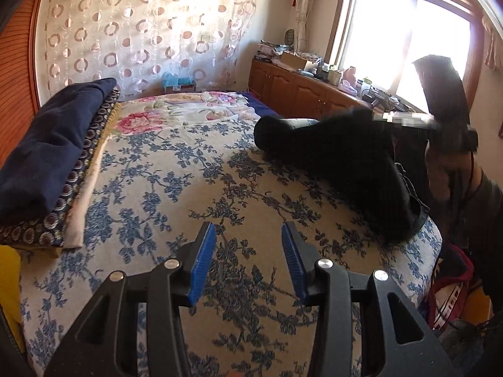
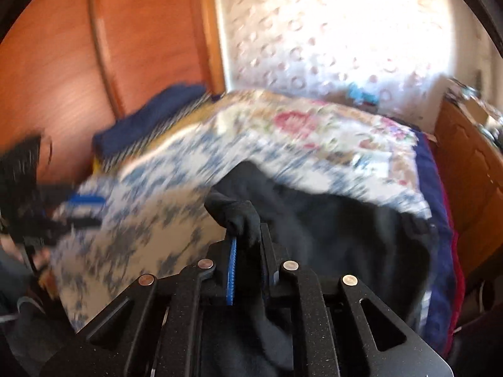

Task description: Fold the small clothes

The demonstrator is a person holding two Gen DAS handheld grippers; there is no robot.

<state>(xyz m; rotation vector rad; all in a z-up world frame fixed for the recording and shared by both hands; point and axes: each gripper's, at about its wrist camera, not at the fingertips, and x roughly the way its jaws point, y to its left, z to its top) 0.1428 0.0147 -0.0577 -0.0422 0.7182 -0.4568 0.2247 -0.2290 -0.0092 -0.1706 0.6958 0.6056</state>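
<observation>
A black garment (image 1: 342,169) lies bunched on the right side of the bed. My right gripper (image 2: 246,238) is shut on an edge of this black garment (image 2: 330,229) and holds it lifted off the bedspread; the view is motion-blurred. In the left wrist view the right gripper (image 1: 405,121) shows blurred above the garment. My left gripper (image 1: 248,235) is open and empty, with blue pads (image 1: 202,267), low over the blue-flowered bedspread (image 1: 176,188), left of the garment. It also shows at the left of the right wrist view (image 2: 81,210).
A stack of folded dark blue and patterned fabric (image 1: 53,163) sits at the bed's left edge by a wooden headboard (image 1: 15,94). A wooden cabinet (image 1: 298,91) with clutter runs under the window. A red bag (image 1: 452,286) stands beside the bed's right edge.
</observation>
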